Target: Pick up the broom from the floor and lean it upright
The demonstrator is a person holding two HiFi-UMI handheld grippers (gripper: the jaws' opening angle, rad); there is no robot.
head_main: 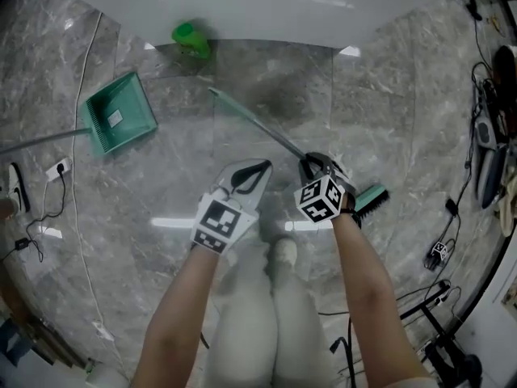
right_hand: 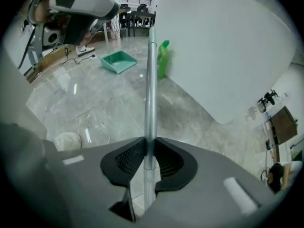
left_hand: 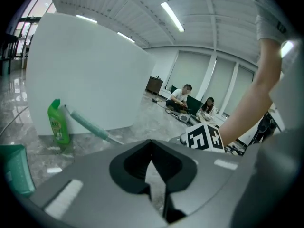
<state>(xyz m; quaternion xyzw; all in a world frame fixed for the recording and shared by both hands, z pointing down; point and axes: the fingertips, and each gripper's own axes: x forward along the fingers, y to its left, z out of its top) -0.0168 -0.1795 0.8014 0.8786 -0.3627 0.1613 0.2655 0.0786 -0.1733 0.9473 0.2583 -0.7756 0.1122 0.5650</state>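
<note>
Jaws of the right gripper [right_hand: 149, 161] clamp the silver metal pole of the green-headed broom [head_main: 266, 128]; left gripper [left_hand: 152, 165] jaws meet, empty. Broom slants low, grip end at eleven o'clock toward the white wall panel [head_main: 242, 6]; raising and leaning it apparently remain

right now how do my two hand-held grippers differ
The right hand-held gripper is clamped on the broom, on its metal handle; the left hand-held gripper is shut with nothing between its jaws. The right one points steeply down at the floor, while the left one points closer to level, out across the room. Both have dark jaws on a grey body.
</note>
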